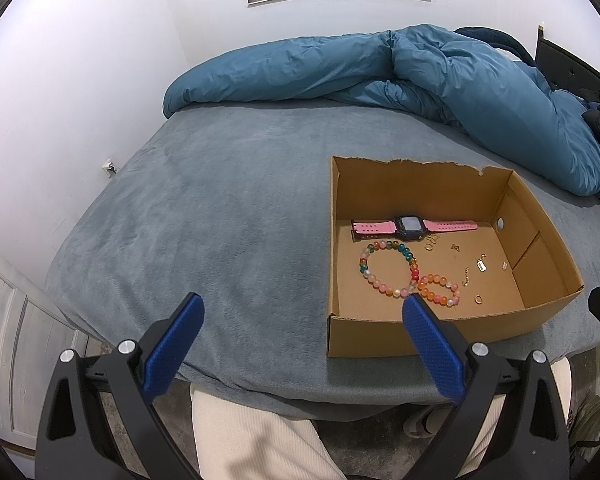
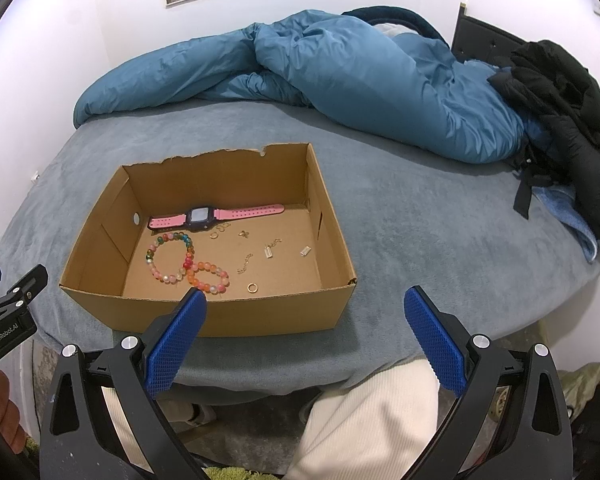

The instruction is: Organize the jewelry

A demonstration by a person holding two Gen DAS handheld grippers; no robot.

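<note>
My left gripper (image 1: pixel 303 304) is spread wide with nothing between its blue pads, hovering at the near edge of the bed (image 1: pixel 220 220); my right gripper (image 2: pixel 305 298) is just as wide and just as empty. From the left wrist view the cardboard box (image 1: pixel 364 336) sits ahead and to the right, with my right pad overlapping its near-left corner. From the right wrist view the same box lies ahead and to the left. Inside it I see the pink watch (image 2: pixel 216 214) along the far wall, the multicoloured bead bracelet (image 2: pixel 171 258) touching the orange bead bracelet (image 2: pixel 208 278), and a gold ring (image 2: pixel 252 288) near the front wall. Small gold pieces are scattered between them, too small for me to tell apart. Only the right view shows the black jacket (image 2: pixel 568 120) fully, on the blue duvet (image 2: pixel 340 80), and the left tool's body at its left edge.
</note>
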